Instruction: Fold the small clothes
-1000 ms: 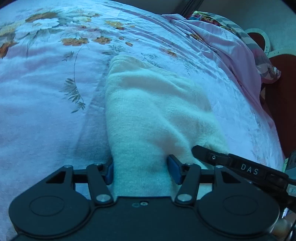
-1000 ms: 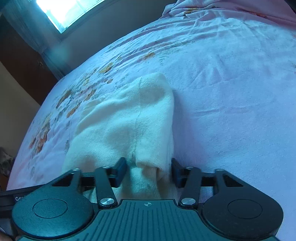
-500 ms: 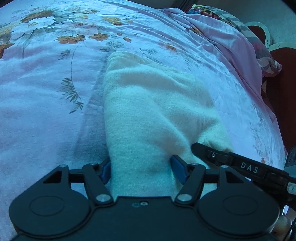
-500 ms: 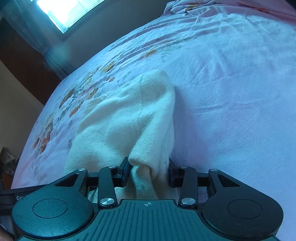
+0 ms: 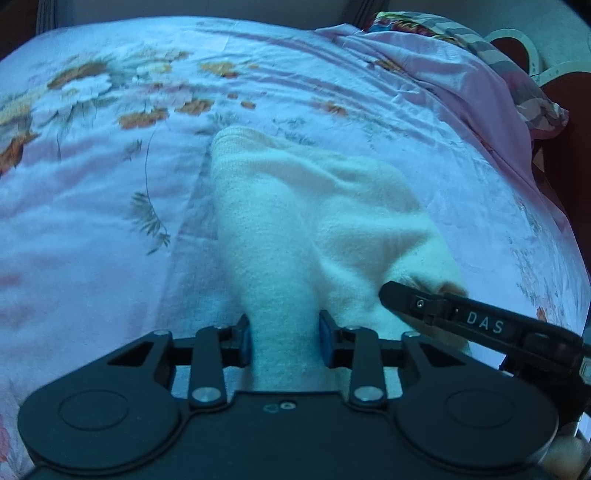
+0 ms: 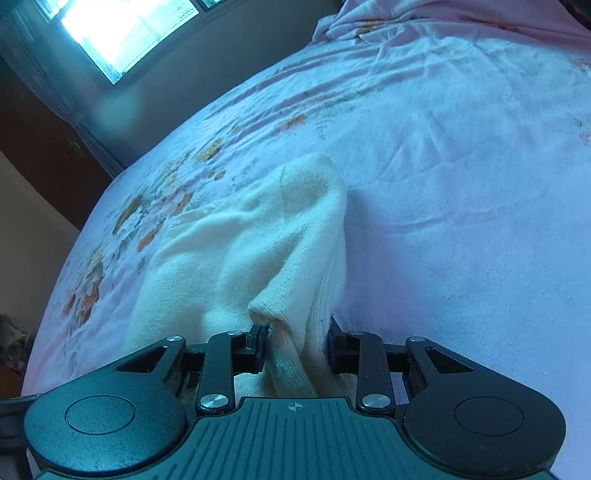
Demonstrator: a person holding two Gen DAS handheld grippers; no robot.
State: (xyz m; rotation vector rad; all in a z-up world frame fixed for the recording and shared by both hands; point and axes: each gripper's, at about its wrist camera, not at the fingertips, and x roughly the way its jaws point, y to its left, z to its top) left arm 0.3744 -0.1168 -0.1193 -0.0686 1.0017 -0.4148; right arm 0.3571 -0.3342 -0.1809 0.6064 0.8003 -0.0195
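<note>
Cream knit garment (image 5: 314, 221) lies on the bed, near edge lifted; far end, a rounded folded edge, rests flat on the sheet (image 5: 110, 221). Which garment it is: cannot tell. Fabric looks soft, fuzzy, thick; a ribbed band shows in the right wrist view by the right pad (image 6: 334, 347).

Left gripper (image 5: 283, 341) pinches one near corner: blue pads narrowed, cloth bunched into a tight column between them. Right gripper (image 6: 297, 345) pinches the other near corner, fingers narrow, a rolled lip of cloth (image 6: 266, 314) poking just above the left pad. The right gripper's side bar also shows in the left wrist view, touching or just over the cloth.

Both holding the near edge, judged so it can be carried over toward the far edge for a fold; two corner grips keep the edge level. Cloth sags in a soft valley between the grips, so it is limp and drapes easily; it could slip or fold unevenly if one side leads.

Around it: pink floral sheet, thin, wrinkled, smooth weave. Crumpled pink bedding (image 5: 480, 85) at the far right corner. Bright window (image 6: 122, 33) beyond the bed.
</note>
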